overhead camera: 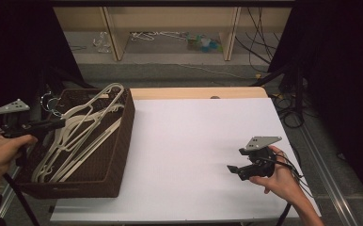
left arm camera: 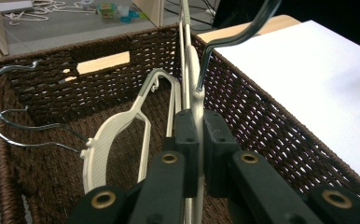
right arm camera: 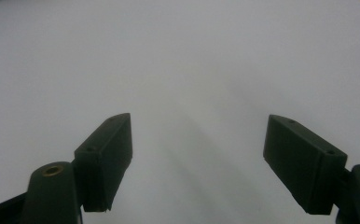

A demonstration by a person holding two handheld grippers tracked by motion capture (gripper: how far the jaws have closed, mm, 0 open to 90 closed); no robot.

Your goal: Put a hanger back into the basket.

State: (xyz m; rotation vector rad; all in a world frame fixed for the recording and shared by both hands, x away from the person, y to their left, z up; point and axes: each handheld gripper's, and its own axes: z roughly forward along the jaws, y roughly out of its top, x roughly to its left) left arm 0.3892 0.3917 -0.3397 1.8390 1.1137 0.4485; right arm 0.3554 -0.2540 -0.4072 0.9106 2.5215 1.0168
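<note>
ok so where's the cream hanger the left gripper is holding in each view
High view: the cream plastic hanger rises at the left, over the dark woven basket, ahead of the left gripper.
Left gripper view: centre, clamped edge-on between the gripper's pads, its metal hook curving to the upper right.
Right gripper view: white table surface ahead of the open right gripper.
Shared landmark: the white table surface.

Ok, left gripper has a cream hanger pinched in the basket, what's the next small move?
Probably lift it straight up: the left gripper is shut on the cream plastic hanger inside the brown woven basket, other hangers lie close, and the white tabletop offers room.
</note>
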